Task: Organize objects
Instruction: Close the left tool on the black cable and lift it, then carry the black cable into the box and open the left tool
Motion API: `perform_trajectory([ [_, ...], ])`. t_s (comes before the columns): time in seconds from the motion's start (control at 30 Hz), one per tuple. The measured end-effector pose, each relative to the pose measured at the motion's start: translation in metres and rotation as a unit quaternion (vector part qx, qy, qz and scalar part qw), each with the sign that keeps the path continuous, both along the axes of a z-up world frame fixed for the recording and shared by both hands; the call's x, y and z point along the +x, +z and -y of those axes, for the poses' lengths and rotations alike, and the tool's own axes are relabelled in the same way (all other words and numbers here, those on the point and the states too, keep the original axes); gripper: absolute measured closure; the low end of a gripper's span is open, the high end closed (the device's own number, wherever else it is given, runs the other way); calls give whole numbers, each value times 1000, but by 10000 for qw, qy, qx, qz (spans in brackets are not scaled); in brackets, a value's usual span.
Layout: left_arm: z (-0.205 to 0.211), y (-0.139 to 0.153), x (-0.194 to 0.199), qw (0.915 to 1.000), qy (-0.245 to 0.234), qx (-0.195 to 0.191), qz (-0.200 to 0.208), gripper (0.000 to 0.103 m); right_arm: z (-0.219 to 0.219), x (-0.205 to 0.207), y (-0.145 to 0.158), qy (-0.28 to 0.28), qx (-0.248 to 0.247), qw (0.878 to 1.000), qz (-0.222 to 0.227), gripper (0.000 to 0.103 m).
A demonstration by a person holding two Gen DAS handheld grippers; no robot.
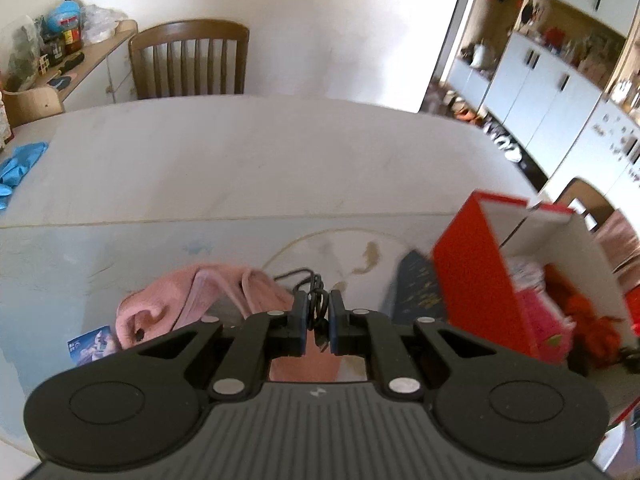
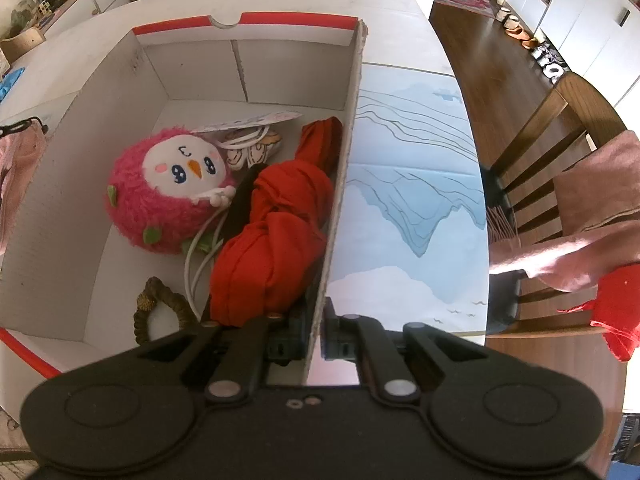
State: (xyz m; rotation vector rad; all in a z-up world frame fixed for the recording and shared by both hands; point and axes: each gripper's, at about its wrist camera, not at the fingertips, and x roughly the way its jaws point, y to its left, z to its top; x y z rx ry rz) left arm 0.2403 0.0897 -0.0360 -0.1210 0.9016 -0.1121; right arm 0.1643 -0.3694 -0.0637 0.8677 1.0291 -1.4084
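Holding a black cable in your left tool, whose jaws are nearly closed on its bundled loops, you are midway through collecting loose items into the red-and-white box. The left tool sits low over the table, pointing forward; the pink cloth lies just beside and beneath it, and a small blue card rests near the cloth. Seen from the left, the box stands to the right of the cable, near but apart.

Your right tool is clamped narrowly on the box's right cardboard wall, one jaw inside and one outside, looking steeply down into the box. Inside already lie a pink plush bird, a knotted red cloth, a white cord and a braided olive loop.

The next move probably calls for carrying the cable rightward over the box rim and releasing it inside, while the right tool steadies the wall. The trailing cable may snag on the pink cloth, so a lift before crossing seems wise.
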Motion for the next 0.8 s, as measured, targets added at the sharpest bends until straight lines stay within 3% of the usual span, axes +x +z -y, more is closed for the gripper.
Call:
perform_trajectory([
  [0.4,39,55,9,9965,-540,-241,587,99,0,0,-1,-25,-28,10000,-16,98],
  [0.8,126,85,6,9778,-1830,-642,790,99,-1,1,0,-72,-57,10000,7,97],
])
